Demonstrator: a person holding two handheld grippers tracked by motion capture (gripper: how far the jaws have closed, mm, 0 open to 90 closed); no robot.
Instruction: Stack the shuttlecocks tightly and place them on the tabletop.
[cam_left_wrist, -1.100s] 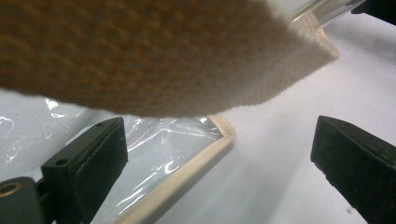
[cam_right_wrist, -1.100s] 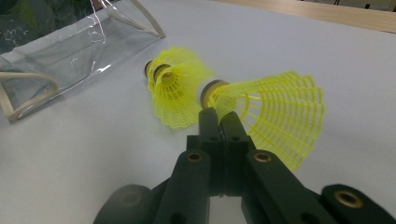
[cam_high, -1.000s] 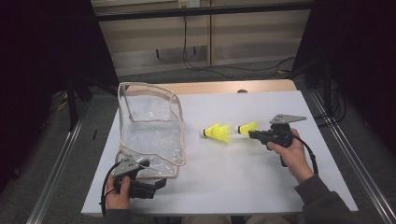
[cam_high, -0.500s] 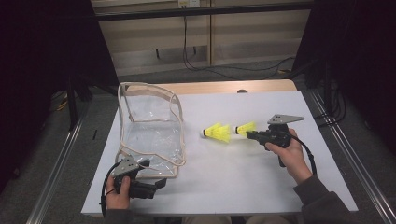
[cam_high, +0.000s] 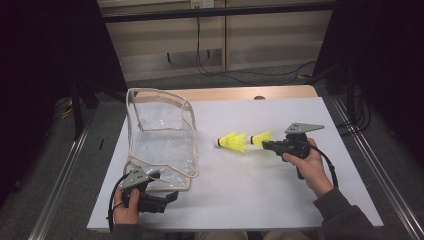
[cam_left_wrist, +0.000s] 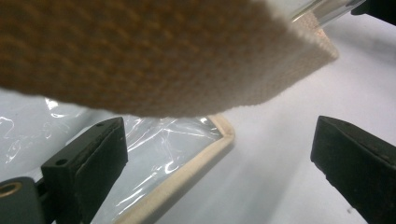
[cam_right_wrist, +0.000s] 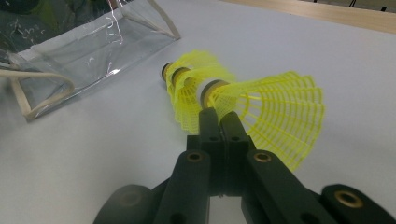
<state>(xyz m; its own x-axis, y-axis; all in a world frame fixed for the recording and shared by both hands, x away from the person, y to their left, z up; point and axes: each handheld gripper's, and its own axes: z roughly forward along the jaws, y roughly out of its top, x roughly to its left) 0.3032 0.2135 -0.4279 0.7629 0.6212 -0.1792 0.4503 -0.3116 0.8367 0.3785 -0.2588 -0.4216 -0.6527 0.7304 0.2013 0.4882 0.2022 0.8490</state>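
My right gripper (cam_high: 266, 144) is shut on the mesh skirt of a yellow shuttlecock (cam_high: 261, 137), held low over the white table (cam_high: 240, 200) right of centre. In the right gripper view the jaws (cam_right_wrist: 218, 116) pinch that shuttlecock (cam_right_wrist: 275, 107) near its cork. A second yellow shuttlecock (cam_high: 232, 141), which looks like two nested together (cam_right_wrist: 187, 79), lies just beyond it. A clear plastic bag (cam_high: 160, 135) with beige trim stands open at the left. My left gripper (cam_high: 169, 198) is open at the bag's near corner. Its jaws (cam_left_wrist: 219, 135) straddle the trim corner (cam_left_wrist: 219, 140), with a beige strap (cam_left_wrist: 140, 51) close overhead.
Bare wooden tabletop (cam_high: 240, 93) shows beyond the white sheet's far edge. Metal rails (cam_high: 380, 170) run along both sides of the table. Dark curtains and cables lie behind. The person's hands hold both grippers from the near edge.
My right gripper has edged slightly left with the shuttlecock, towards the one on the table. The left gripper and the bag have stayed put.
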